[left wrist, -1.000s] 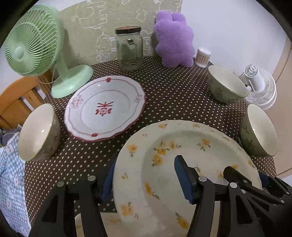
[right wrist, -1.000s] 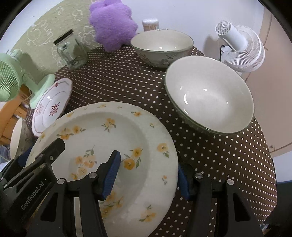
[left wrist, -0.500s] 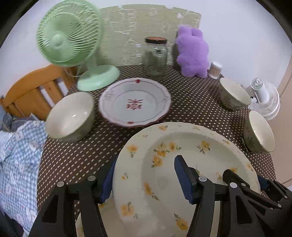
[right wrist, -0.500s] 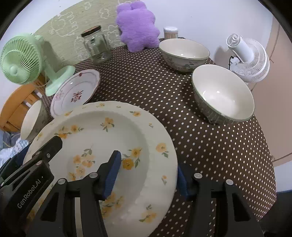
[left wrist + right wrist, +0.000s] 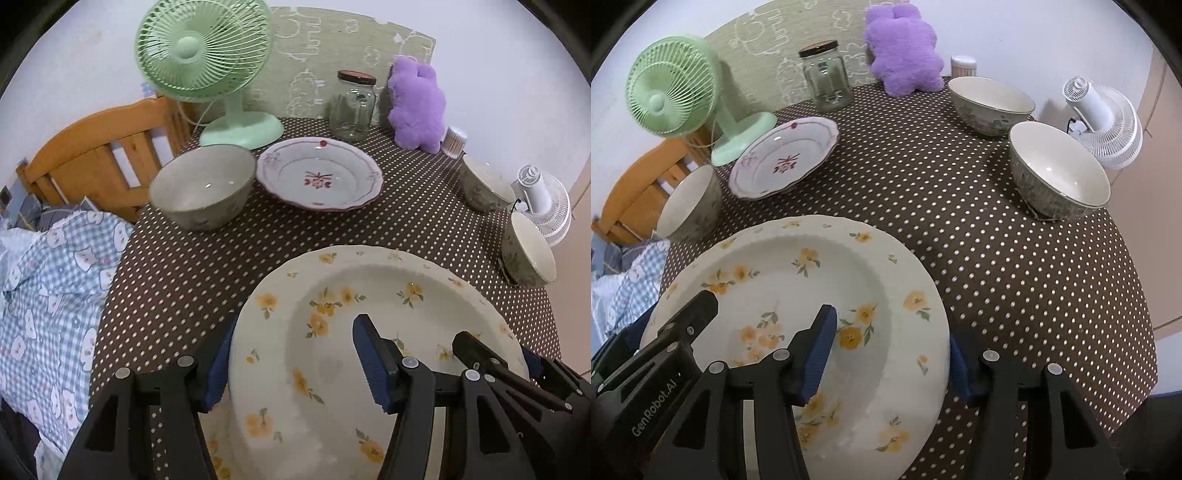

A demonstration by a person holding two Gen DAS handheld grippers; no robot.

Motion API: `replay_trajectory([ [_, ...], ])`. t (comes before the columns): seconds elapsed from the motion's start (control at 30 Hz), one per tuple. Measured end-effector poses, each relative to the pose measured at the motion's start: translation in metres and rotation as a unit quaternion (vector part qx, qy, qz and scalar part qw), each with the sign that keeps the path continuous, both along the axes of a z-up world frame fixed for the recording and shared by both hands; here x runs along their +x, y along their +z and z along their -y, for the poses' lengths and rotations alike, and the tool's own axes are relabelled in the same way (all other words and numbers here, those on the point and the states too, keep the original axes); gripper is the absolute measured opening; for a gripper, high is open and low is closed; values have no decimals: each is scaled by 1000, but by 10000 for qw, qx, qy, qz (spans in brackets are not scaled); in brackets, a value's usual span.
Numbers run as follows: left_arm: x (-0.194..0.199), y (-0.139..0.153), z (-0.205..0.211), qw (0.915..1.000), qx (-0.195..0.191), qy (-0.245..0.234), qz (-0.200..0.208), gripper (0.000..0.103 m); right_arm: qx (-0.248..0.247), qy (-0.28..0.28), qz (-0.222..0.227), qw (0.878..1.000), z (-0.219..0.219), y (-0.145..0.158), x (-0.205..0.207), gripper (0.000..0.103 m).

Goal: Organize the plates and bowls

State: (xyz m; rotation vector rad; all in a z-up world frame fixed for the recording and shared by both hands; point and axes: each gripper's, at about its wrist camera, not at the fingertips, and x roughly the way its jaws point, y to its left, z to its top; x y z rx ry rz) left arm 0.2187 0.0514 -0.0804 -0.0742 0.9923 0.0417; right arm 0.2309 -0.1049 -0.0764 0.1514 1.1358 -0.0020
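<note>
A round counter [image 5: 1015,295] covered in brown cloth with white polka dots stands against a pale wall, with a wooden bed frame [image 5: 92,162] and blue checked bedding [image 5: 48,295] at its left side. Over its near edge a large cream plate with yellow flowers [image 5: 369,306] is held by both tools: the left hand-held gripper [image 5: 295,365] pinches its left rim, one blue pad under the edge and one inside the well, and the right hand-held gripper [image 5: 890,354] pinches the opposite rim the same way. Farther back a white scalloped plate with red trim [image 5: 319,179] lies flat, with a grey-green ceramic bowl [image 5: 203,192] just beside it at the counter's left edge. Two more patterned bowls [image 5: 1058,173] sit near each other at the right edge. Along the back stand a mint-green desk fan [image 5: 207,51], a lidded glass jar [image 5: 352,107], a purple plush toy [image 5: 419,107] and a small tub of cotton swabs [image 5: 453,142]. A white fan [image 5: 1104,118] sits beyond the counter's right edge.
</note>
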Motion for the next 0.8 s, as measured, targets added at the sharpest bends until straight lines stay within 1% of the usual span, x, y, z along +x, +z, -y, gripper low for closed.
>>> replay_trajectory([
  [0.17,-14,-3,-9,10000,-12,11,-43,62,-36,76,-26,10000,-10,-1,-12,58],
  [0.43,-32,-16,-22,9996,-104,31,-278,62,-128,168,-6,9998,-23,-4,-26,58],
  [0.8,-46,-30,-30,9990,-112,30,-432,62,-237,242,-101,9994,-34,-14,-38,58],
])
